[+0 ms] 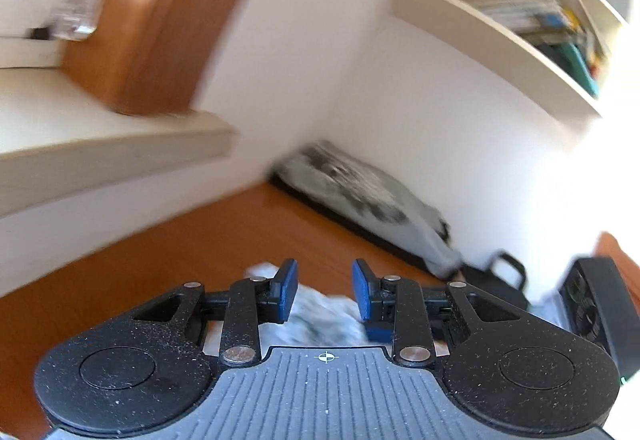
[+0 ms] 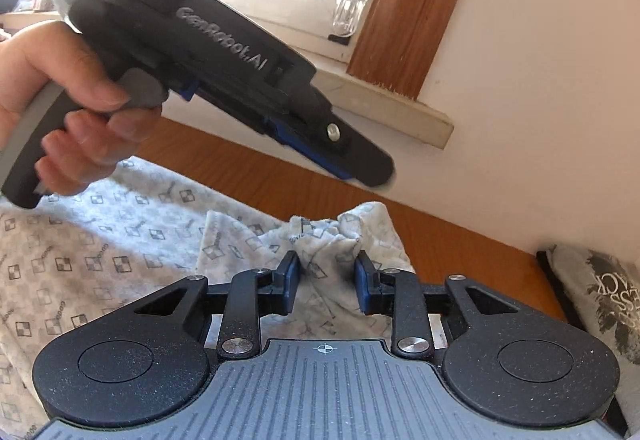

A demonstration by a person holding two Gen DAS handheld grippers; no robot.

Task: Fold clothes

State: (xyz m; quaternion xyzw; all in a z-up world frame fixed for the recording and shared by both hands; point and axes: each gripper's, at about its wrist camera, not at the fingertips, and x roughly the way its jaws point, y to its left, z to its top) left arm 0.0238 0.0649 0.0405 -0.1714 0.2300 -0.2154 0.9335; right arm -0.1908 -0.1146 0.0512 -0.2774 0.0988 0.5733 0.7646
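Near the wooden table's (image 2: 248,176) back edge, the right gripper (image 2: 326,286) pinches the patterned cloth (image 2: 120,240), while the blurry left gripper (image 1: 325,290) stands spread, empty.

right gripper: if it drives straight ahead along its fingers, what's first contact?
Most likely the bunched fold of the patterned cloth, which rises directly ahead of the right gripper, between its pads. Whether the pads already touch it is unclear. Beyond it come the wooden tabletop and the wall.
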